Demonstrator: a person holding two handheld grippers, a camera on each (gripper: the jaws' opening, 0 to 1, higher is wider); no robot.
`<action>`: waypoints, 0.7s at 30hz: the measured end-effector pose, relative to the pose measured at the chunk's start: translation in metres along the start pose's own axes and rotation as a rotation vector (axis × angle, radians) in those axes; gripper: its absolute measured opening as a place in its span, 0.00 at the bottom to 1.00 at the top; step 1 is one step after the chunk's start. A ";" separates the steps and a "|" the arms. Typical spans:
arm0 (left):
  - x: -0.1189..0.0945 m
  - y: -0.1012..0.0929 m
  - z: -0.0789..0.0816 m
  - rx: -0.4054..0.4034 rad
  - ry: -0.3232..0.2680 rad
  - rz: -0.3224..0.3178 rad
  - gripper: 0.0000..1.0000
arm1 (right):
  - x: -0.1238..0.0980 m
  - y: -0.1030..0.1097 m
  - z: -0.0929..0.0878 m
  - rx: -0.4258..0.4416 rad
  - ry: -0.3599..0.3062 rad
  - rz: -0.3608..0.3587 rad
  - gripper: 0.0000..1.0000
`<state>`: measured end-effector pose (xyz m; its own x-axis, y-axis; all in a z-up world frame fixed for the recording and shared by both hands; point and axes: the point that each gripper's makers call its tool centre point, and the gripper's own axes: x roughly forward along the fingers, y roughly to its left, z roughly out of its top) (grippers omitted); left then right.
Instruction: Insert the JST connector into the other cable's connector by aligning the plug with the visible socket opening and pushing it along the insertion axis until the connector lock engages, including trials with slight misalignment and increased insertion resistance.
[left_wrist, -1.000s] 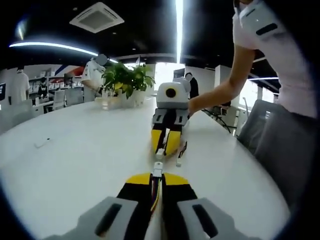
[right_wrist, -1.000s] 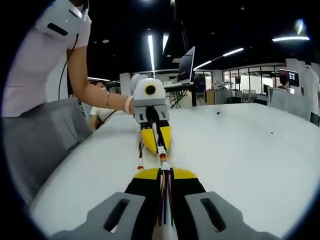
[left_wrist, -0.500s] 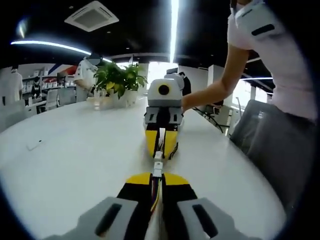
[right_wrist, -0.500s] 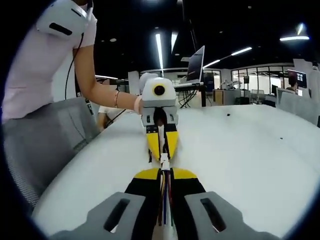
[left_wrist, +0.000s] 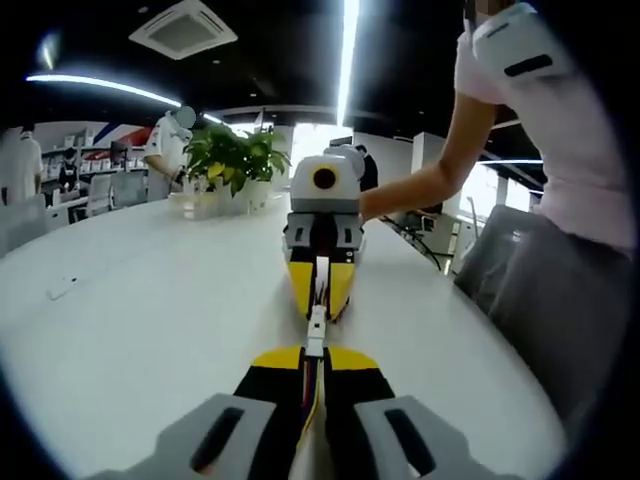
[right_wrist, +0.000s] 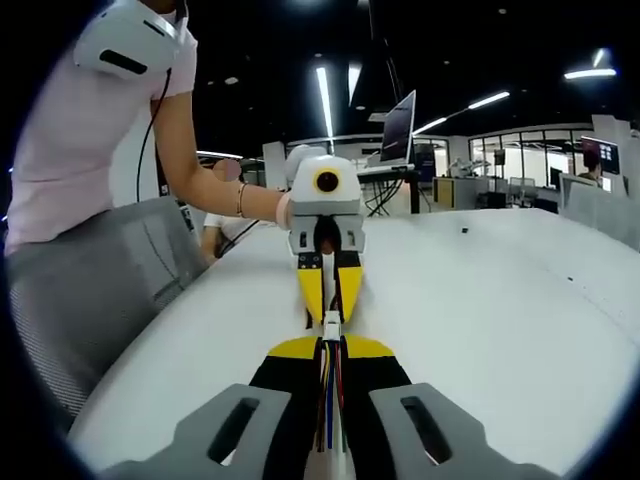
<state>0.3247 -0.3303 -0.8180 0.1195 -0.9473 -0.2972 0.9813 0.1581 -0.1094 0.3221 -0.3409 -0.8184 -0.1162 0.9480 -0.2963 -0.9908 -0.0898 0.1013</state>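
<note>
While both grippers face each other tip to tip above the white table (left_wrist: 130, 330) | we see the left gripper (left_wrist: 313, 352) pinched on its cable's JST connector (left_wrist: 315, 325) | the right gripper (right_wrist: 327, 345) pinched on the other cable's connector (right_wrist: 331, 324) | the two white connectors meet between the yellow jaws; locked or not, we cannot tell | a potted plant (left_wrist: 232, 160) stands far back.

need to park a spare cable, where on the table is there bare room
Bare table spreads wide between the left gripper and the potted plant, bar one small scrap. In the right gripper view, open table runs beyond the right gripper. It is crowded on the centre line, where the grippers face tip to tip.
</note>
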 end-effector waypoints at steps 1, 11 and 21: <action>0.000 0.000 -0.001 0.003 0.005 -0.001 0.01 | 0.000 0.000 0.000 0.002 0.003 0.000 0.04; 0.000 -0.002 0.001 -0.009 0.016 -0.011 0.01 | 0.000 0.001 -0.001 0.001 0.021 0.013 0.04; -0.001 -0.003 0.009 0.004 0.014 -0.022 0.00 | 0.003 0.002 0.005 -0.014 0.021 0.013 0.04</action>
<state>0.3232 -0.3327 -0.8090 0.0963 -0.9466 -0.3076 0.9843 0.1365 -0.1117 0.3203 -0.3365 -0.8145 -0.1307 0.9401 -0.3149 -0.9900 -0.1070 0.0917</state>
